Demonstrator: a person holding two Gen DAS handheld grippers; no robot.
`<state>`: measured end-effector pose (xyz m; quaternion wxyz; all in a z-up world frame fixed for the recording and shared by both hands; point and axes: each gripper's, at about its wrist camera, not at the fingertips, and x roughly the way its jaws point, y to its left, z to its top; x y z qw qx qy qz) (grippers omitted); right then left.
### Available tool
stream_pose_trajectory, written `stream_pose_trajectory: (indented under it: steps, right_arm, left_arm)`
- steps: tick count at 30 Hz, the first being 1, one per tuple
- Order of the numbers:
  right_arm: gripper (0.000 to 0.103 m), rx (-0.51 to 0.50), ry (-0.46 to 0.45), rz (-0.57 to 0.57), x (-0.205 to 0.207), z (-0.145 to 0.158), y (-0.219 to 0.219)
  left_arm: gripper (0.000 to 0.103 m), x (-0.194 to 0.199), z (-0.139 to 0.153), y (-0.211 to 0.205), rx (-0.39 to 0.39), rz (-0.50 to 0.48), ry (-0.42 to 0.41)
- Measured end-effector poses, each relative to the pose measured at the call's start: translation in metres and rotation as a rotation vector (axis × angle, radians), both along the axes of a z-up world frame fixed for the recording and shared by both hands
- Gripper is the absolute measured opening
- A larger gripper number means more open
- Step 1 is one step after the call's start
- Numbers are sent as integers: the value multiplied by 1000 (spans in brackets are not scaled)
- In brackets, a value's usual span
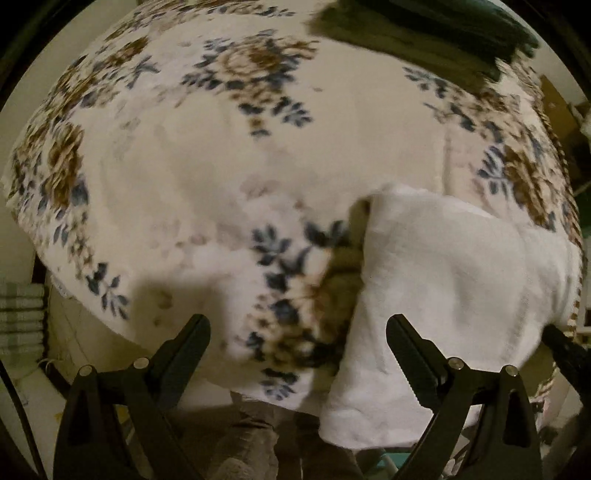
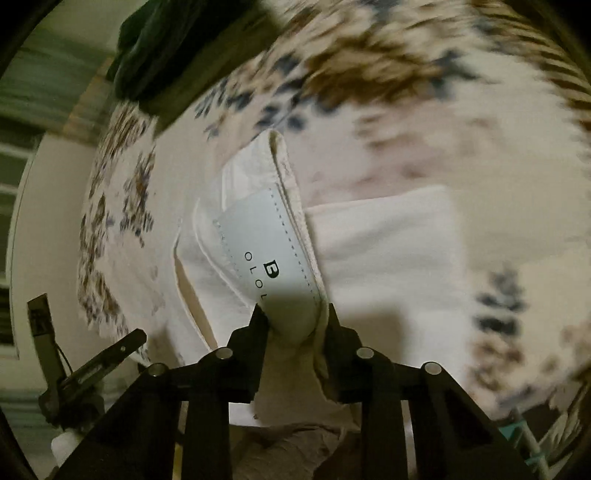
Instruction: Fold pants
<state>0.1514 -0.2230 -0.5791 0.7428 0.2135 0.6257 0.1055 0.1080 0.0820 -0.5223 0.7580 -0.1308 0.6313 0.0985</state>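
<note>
White pants [image 1: 443, 295] lie partly folded on a floral blanket [image 1: 258, 155], at the right in the left wrist view. My left gripper [image 1: 297, 332] is open and empty, hovering above the blanket just left of the pants' edge. In the right wrist view my right gripper [image 2: 293, 317] is shut on the pants' waistband [image 2: 291, 221], which carries a pale label [image 2: 266, 254] with a "B" logo. The rest of the pants [image 2: 388, 258] spreads to the right on the blanket [image 2: 406, 129].
A dark green folded garment [image 1: 424, 33] lies at the blanket's far edge; it also shows in the right wrist view [image 2: 159, 48]. The blanket's front edge hangs over near the grippers. The left gripper's body [image 2: 88, 373] shows at lower left in the right wrist view.
</note>
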Motion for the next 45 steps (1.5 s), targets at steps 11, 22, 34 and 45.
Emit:
stream_pose_trajectory:
  steps: [11, 22, 34, 45]
  right_arm:
    - [39, -76, 172, -247, -28, -56, -140]
    - [67, -38, 222, -133, -3, -95, -159]
    - [91, 213, 335, -265, -28, -112, -191]
    - [103, 496, 255, -137, -20, -141, -145]
  left_arm:
    - [97, 59, -32, -69, -195, -102, 13]
    - [43, 119, -88, -73, -412, -87, 54]
    - [100, 60, -61, -64, -568, -106, 8]
    - [101, 36, -116, -92, -713, -138, 114]
